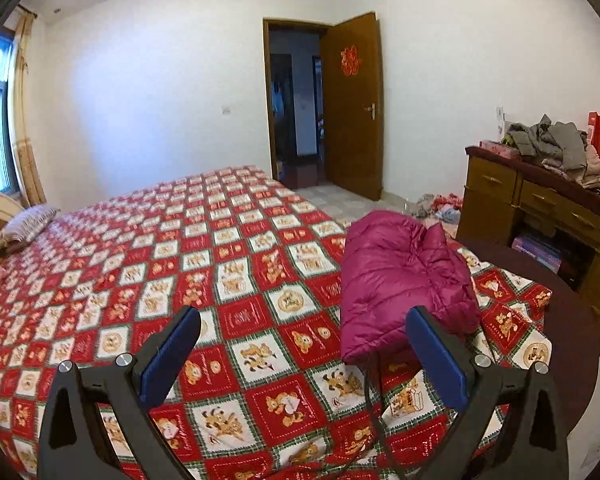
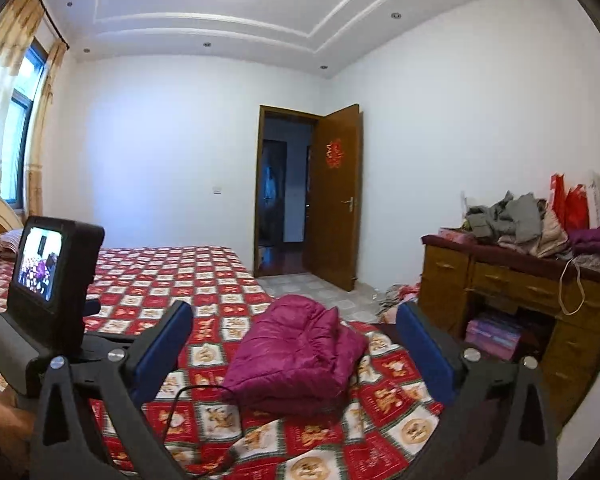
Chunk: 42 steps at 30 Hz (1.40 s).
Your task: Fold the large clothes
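A magenta puffer jacket [image 1: 400, 284] lies folded into a thick bundle near the right corner of the bed [image 1: 220, 248], which has a red checked cartoon cover. My left gripper [image 1: 304, 320] hovers above the bed, open wide, with nothing between its blue pads [image 1: 168, 356]; the jacket lies beyond, just inside its right finger. In the right wrist view the jacket [image 2: 296, 352] lies ahead and below, between the spread fingers. My right gripper [image 2: 294, 320] is open and apart from it. The back of the left gripper's camera unit [image 2: 56, 276] shows at the left.
A wooden dresser [image 1: 540, 216] stands right of the bed, with grey and beige clothes [image 1: 556, 148] and red bags piled on it. More clothes lie on the tiled floor [image 1: 440, 208] by it. A brown door [image 1: 352, 104] stands open. Pillows [image 1: 24, 224] lie at the headboard.
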Motion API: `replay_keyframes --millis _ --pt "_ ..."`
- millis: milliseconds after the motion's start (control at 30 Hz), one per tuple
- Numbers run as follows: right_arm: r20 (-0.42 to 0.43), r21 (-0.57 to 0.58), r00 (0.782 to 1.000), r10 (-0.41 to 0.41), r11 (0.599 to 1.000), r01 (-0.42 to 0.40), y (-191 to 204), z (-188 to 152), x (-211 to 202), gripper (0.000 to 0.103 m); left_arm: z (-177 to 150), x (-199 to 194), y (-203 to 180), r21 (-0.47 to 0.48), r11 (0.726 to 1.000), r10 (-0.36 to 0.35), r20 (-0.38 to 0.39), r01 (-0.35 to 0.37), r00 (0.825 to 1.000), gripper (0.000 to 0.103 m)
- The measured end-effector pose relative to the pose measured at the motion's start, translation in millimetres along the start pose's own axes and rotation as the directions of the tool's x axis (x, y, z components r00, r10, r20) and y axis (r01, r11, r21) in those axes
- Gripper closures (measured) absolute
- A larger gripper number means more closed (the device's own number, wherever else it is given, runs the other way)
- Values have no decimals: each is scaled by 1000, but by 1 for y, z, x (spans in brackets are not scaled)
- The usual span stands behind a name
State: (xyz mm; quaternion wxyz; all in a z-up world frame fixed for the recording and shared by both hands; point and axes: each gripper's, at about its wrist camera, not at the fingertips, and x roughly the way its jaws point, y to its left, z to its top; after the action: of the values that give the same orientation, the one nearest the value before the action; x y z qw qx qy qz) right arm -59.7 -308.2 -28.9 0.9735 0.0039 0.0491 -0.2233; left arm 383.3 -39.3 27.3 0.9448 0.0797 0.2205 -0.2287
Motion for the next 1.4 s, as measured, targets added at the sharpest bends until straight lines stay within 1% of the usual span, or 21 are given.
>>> replay_keyframes --millis 67,133,233,367,533,800,1400 --pt "15 25 1000 -7 1000 7 -3 0 0 0 3 -9 -3 12 1000 17 31 -18 999 1" --pt "26 48 1000 -17 999 15 -7 -2 3 0 4 -15 -3 11 1000 16 57 -16 998 1" --pt "3 69 999 -38 997 38 -11 -7 12 0 4 -19 -4 1 1000 7 76 -8 997 1" --pt "-31 95 998 -47 994 50 -14 -9 20 0 2 -17 -11 27 999 34 71 -36 997 1" --pt "-52 123 997 -61 990 67 -18 -10 20 0 -1 -15 -10 0 1000 8 47 -8 999 1" --pt "-83 141 995 -61 987 73 -20 -10 23 0 -2 -20 -17 31 999 10 54 -12 998 1" --pt "-81 154 995 -61 985 73 -22 -6 19 0 1 -26 -22 47 999 8 66 -11 998 1"
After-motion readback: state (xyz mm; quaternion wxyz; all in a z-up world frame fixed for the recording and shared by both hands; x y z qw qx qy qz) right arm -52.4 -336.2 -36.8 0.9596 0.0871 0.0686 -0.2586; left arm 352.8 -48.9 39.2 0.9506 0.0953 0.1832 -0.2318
